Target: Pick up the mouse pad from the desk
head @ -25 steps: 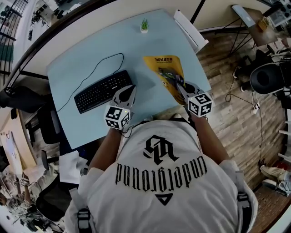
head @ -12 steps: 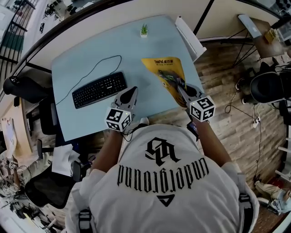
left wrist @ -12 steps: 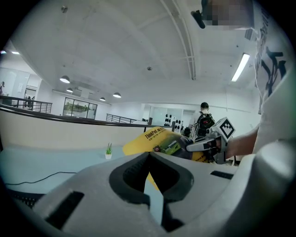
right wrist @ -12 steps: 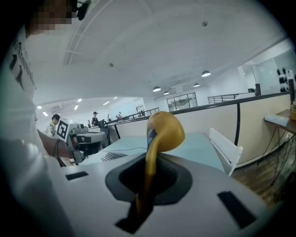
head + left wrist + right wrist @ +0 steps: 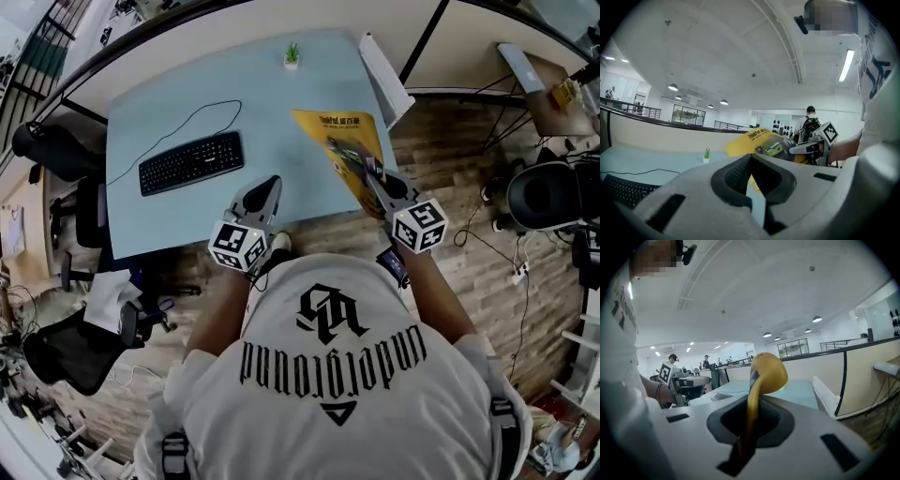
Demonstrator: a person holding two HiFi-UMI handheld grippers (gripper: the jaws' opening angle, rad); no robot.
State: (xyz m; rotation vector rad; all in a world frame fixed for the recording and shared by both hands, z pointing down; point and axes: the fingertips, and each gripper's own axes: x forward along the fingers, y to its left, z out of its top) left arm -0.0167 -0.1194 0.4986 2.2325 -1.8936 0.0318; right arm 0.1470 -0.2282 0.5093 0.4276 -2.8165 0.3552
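The right gripper (image 5: 372, 172) pinches the thin, floppy yellow mouse pad (image 5: 339, 141) by its near edge. The printed sheet curls beyond the fingertips, above the smooth pale-blue desk (image 5: 272, 103). The left gripper (image 5: 271, 183) is clenched on nothing. Beyond it lies a black keyboard (image 5: 190, 162). The floor (image 5: 469, 197) is wood plank.

I see a black keyboard (image 5: 191, 161) with looping cable (image 5: 202, 117), small potted plant (image 5: 292, 56) beyond it, black chair (image 5: 47, 148) at left

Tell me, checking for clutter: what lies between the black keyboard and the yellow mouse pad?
Only bare pale-blue desk top separates the black keyboard from the yellow mouse pad, per the head view.
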